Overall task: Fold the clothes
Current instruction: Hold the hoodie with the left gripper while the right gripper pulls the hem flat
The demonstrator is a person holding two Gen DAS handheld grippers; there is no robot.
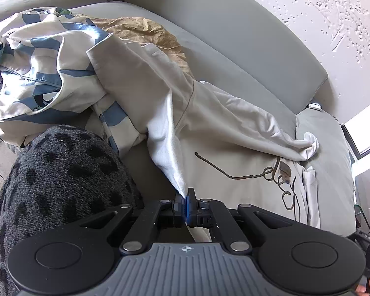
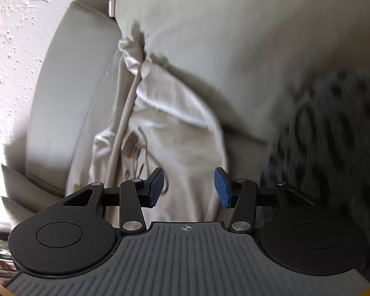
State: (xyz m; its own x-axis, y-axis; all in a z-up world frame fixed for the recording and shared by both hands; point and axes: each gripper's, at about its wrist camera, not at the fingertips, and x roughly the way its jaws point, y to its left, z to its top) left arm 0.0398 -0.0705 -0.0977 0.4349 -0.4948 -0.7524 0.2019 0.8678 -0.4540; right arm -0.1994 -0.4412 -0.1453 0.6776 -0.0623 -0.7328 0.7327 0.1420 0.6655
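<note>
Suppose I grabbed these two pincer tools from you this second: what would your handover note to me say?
Left gripper: shut on an edge of the beige sweatshirt.
Right gripper: open, empty, hovering over the same sweatshirt; that view is blurred.
The sweatshirt lies rumpled across the grey sofa, one sleeve stretched out. A blue-patterned garment and a brown one are heaped behind it.
Done: no finished fold shows.
Left: spread the sweatshirt, fold it, then the others.
</note>
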